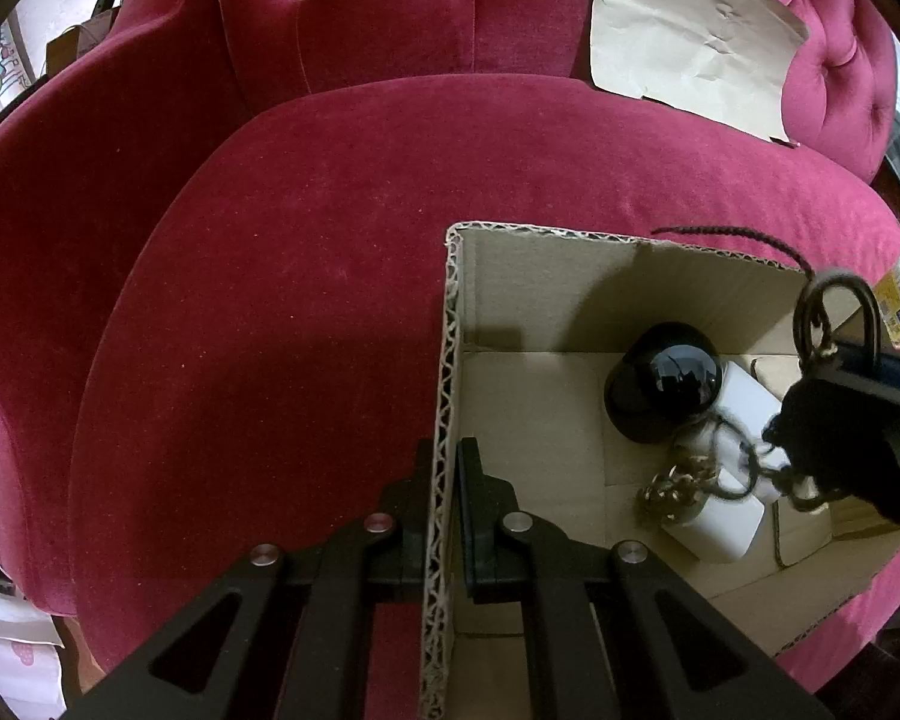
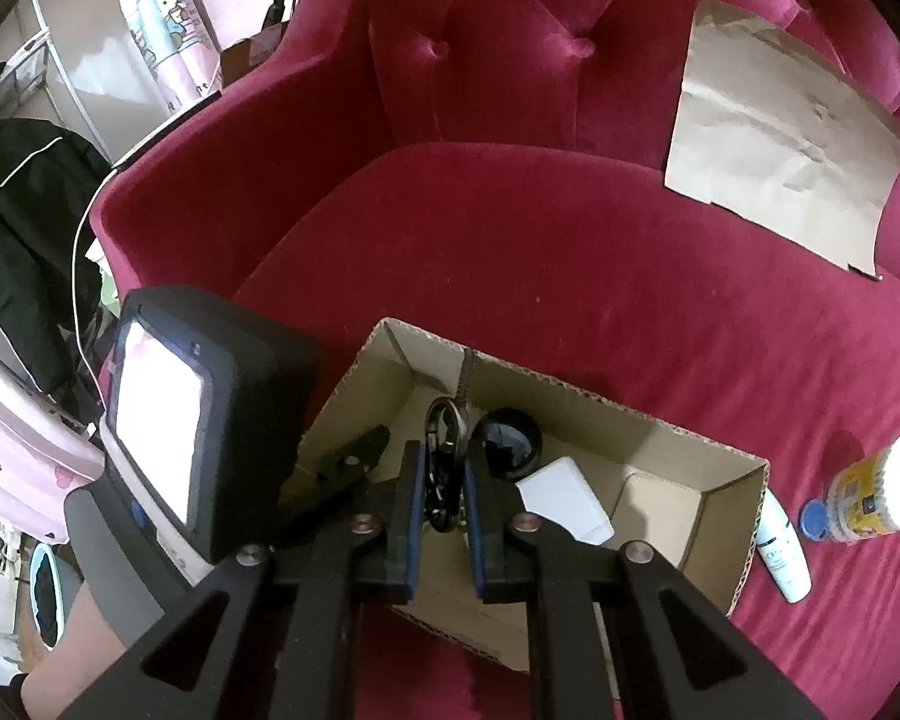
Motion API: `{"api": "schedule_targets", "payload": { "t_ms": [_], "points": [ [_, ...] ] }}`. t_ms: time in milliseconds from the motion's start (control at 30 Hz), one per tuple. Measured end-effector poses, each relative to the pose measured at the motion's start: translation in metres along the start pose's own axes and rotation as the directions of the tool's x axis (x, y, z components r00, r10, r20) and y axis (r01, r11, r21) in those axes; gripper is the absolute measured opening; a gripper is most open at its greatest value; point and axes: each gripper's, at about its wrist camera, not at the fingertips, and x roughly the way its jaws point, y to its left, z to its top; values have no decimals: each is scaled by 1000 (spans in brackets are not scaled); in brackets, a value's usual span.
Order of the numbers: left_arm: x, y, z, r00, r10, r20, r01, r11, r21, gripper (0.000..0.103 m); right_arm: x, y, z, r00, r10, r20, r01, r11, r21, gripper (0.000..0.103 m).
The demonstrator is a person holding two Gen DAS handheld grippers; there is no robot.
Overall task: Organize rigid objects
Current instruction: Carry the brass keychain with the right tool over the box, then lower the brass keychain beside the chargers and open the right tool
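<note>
A: Well, nearest first: what has the left gripper (image 1: pixel 445 480) got?

B: Its jaws are pinched onto the left wall of the box (image 1: pixel 444 396), one finger outside, one inside, the corrugated edge clamped between them. In the right wrist view that same gripper (image 2: pixel 354 456) reaches in over the box's left edge.

A: And the right gripper (image 2: pixel 439 480)?

B: Closed on a dark metal carabiner (image 2: pixel 444 450), gripped between the blue-edged pads and standing upright, its ring rising just above the fingertips. From the left wrist view the gripper (image 1: pixel 810 384) comes in from the right above the box, the ring (image 1: pixel 834 312) sticking up and a braided cord (image 1: pixel 732 234) trailing off over the far wall. Tangled dark cords hang below it.

A: What lies in the box?

B: A glossy black ball (image 1: pixel 678 378) near the far wall, touching a white rectangular block (image 1: pixel 720 516). A knotted bundle of brownish cord (image 1: pixel 678 486) rests on the block.

A: And beyond the box?

B: It sits on a crimson velvet sofa (image 2: pixel 570 252). To its right on the cushion lie a white tube (image 2: pixel 783 552), a small blue cap (image 2: pixel 816 519) and a yellow tub (image 2: pixel 876 498) on its side, close together. Farther back, a creased brown paper sheet (image 2: pixel 780 138) leans against the backrest.
</note>
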Motion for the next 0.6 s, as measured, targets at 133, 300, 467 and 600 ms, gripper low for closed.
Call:
{"api": "schedule_targets", "payload": {
  "t_ms": [133, 300, 467, 600],
  "points": [
    [0, -1, 0, 1000, 0, 0, 0, 1000, 0, 6, 2, -3, 0, 1000, 2, -10, -2, 1000, 4, 12],
    [0, -1, 0, 1000, 0, 0, 0, 1000, -1, 6, 5, -7, 4, 1000, -14, -15, 14, 1000, 9, 25],
    [0, -1, 0, 1000, -1, 0, 1, 1000, -4, 6, 1, -7, 3, 997, -80, 7, 80, 997, 5, 67],
    [0, 1, -1, 1000, -3, 1, 3, 1000, -6, 6, 1, -13, 2, 993, -118, 13, 118, 993, 17, 94]
  ]
}}
